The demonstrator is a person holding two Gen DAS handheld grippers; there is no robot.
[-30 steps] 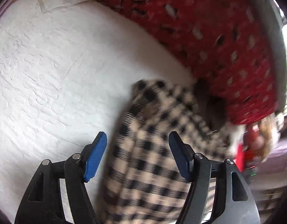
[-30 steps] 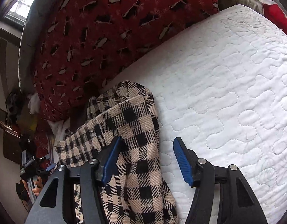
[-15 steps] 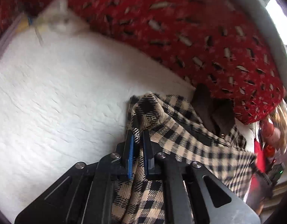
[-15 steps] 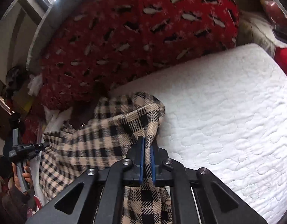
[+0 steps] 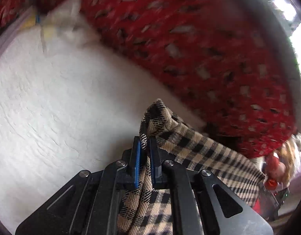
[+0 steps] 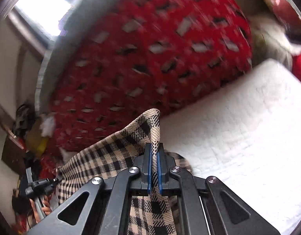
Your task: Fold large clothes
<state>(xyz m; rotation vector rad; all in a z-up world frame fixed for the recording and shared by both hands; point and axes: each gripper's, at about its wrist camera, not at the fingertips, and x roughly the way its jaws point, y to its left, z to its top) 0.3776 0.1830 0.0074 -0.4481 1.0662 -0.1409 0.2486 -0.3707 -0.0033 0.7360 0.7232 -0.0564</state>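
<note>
A beige and black checked garment [image 5: 199,145] hangs stretched between my two grippers above a white quilted bed [image 5: 62,107]. My left gripper [image 5: 145,143] is shut on one top corner of it. My right gripper [image 6: 154,148] is shut on the other top corner [image 6: 148,125], and the cloth runs off to the left towards the other gripper [image 6: 40,184], seen small at the lower left. The lower part of the garment hangs out of sight below both grippers.
A big red patterned cushion or blanket [image 5: 199,49] stands along the far side of the bed, also in the right wrist view [image 6: 150,58]. A white pillow [image 5: 66,21] lies at the far corner. Clutter [image 6: 33,133] sits beside the bed under a window [image 6: 56,4].
Both grippers closed on the garment's corners, then lifted it off the bed and pulled apart, so the top edge is now stretched between them.
</note>
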